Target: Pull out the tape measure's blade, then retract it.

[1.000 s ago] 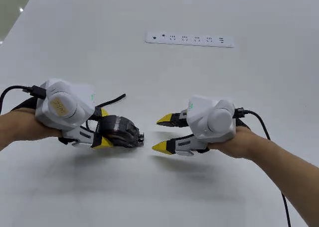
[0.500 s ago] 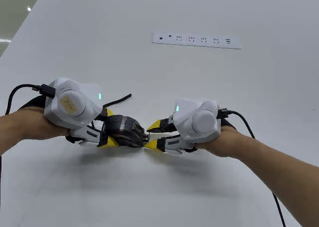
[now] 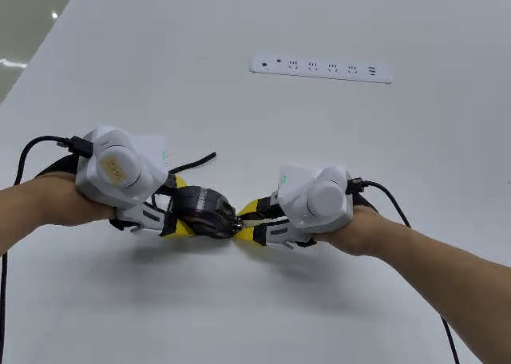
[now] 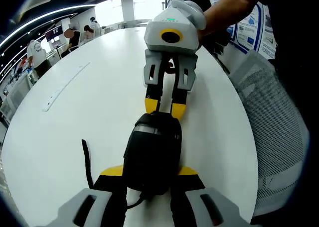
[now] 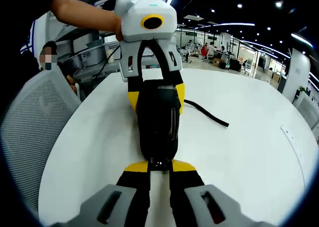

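Two grippers meet nose to nose at one black tape measure, low on the white table.

Left gripper: jaws clamped across the tape measure's flat sides, its mouth pointing at the other gripper. I read this as the anchor grip, holding the body square so the pull runs straight out of the slot. The left gripper view agrees, with yellow tips hugging both flanks.

Right gripper: jaws drawn together at the mouth, pinching what looks like the end hook. In the right gripper view the tips sit tight on either side of it. No length of blade shows between the two grippers, so the pull-out looks not yet begun.

The wrist strap lies slack on the table on the far side of the left gripper, apart from both sets of jaws. The power strip is well apart, toward the far edge.

Next move, by my judgement: draw the right gripper away in line with the slot. If the pinch is shallow, the hook could slip.
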The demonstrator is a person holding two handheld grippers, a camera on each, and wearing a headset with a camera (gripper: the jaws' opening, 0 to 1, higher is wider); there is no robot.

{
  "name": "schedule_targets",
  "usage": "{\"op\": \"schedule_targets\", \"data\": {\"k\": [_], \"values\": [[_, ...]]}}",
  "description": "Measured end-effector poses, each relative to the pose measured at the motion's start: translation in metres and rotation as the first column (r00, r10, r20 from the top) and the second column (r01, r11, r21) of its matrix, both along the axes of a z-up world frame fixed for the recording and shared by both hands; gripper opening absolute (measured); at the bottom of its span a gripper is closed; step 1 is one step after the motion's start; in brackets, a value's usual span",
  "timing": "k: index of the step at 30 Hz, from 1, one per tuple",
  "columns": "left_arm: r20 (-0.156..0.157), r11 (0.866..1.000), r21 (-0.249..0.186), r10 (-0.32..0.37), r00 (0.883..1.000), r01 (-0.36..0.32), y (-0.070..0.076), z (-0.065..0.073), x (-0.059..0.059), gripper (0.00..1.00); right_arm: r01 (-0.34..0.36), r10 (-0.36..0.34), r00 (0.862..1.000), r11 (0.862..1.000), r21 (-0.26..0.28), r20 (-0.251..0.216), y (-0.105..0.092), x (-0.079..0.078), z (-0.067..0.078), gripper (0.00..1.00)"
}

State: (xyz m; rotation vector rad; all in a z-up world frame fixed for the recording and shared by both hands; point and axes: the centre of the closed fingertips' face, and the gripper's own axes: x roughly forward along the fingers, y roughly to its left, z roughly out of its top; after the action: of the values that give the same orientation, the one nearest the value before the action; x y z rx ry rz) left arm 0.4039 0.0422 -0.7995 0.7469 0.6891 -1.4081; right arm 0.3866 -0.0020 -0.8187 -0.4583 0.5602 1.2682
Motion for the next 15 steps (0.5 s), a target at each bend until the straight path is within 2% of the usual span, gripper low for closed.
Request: {"op": "schedule_targets", "data": {"k": [15], "values": [[-0.005, 1.0, -0.012, 0.015, 1.0, -0.015, 0.0017, 0.0008, 0.0013, 0.3, -0.032, 0.032, 0.999, 0.999, -0.035, 0.014, -0.001, 0.002, 0.0039, 0.11]]}}
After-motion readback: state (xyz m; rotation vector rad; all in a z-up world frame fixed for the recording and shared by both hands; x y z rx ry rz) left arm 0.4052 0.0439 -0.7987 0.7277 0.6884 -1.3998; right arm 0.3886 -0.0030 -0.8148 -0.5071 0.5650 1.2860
